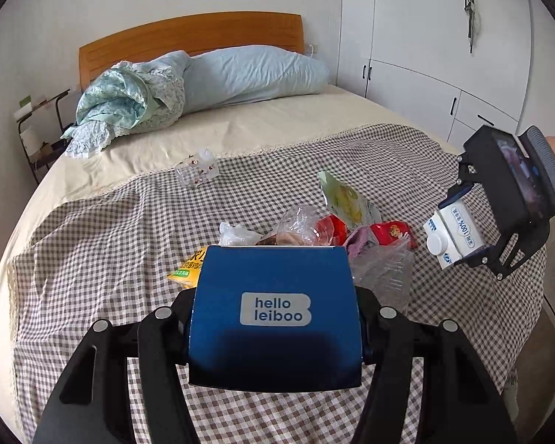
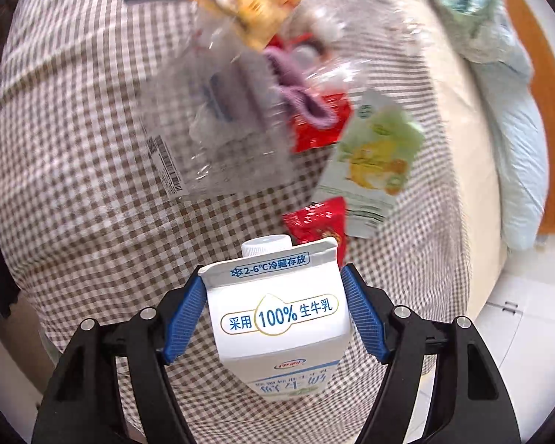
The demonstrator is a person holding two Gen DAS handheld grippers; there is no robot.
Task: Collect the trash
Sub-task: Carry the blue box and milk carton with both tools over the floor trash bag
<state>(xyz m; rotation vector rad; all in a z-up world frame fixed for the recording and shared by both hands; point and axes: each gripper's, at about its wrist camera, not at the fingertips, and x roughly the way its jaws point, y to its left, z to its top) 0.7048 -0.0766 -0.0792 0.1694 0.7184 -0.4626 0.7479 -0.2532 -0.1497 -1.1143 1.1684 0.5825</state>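
Observation:
My left gripper [image 1: 275, 333] is shut on a blue box [image 1: 273, 277] printed "hello leiboo", held above the checked cloth. At the right of the left wrist view, my right gripper [image 1: 462, 225] is shut on a white milk carton [image 1: 453, 235]. In the right wrist view the blue pads [image 2: 362, 318] of the right gripper [image 2: 273, 296] press both sides of the carton [image 2: 277, 318], cap forward, lifted over the bed. Beyond lies a trash pile: clear plastic bags [image 2: 211, 125], red wrappers [image 2: 314, 218], a green pouch [image 1: 346, 199], a yellow packet [image 1: 188, 266]. A clear bottle [image 1: 198, 168] lies apart.
A brown-checked cloth [image 1: 92, 259] covers the near half of the bed. A blue pillow [image 1: 255, 74] and a bunched floral quilt [image 1: 125, 103] lie by the wooden headboard [image 1: 188, 37]. White wardrobes [image 1: 425, 37] stand at the right, a small side table [image 1: 40, 118] at the left.

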